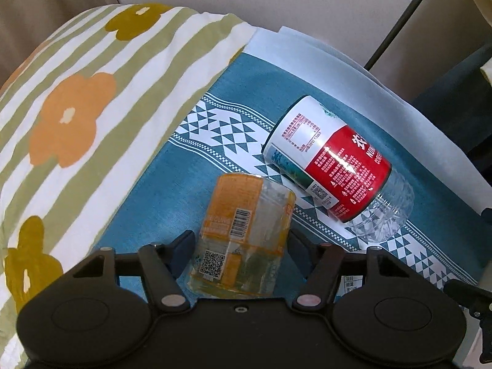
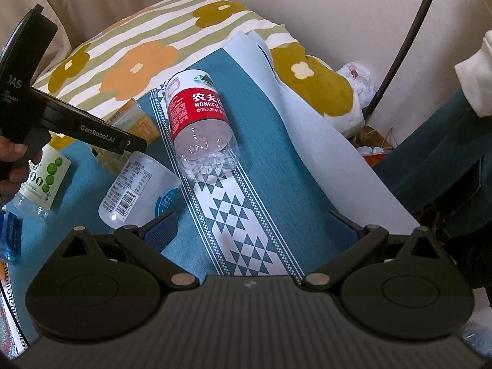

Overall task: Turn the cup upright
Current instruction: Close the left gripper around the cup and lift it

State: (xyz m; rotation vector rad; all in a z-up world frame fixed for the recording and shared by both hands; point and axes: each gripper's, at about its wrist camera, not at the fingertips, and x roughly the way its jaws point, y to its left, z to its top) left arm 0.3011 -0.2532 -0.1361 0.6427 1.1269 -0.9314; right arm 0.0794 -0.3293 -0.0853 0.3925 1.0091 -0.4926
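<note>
Left gripper point(image 1: 239, 243) jaws hold the clear orange-labelled plastic cup point(image 1: 243, 233), its long axis pointing away; right gripper point(image 2: 255, 224) jaws stand wide.

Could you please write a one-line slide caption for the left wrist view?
Left gripper jaws flank an orange-labelled clear plastic cup on teal patterned cloth.

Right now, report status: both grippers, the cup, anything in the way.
Left gripper straddling the orange-label cup, grip not confirmed. Right gripper open, empty. Cup on the blue cloth. Red-label cup lying close beside.
</note>
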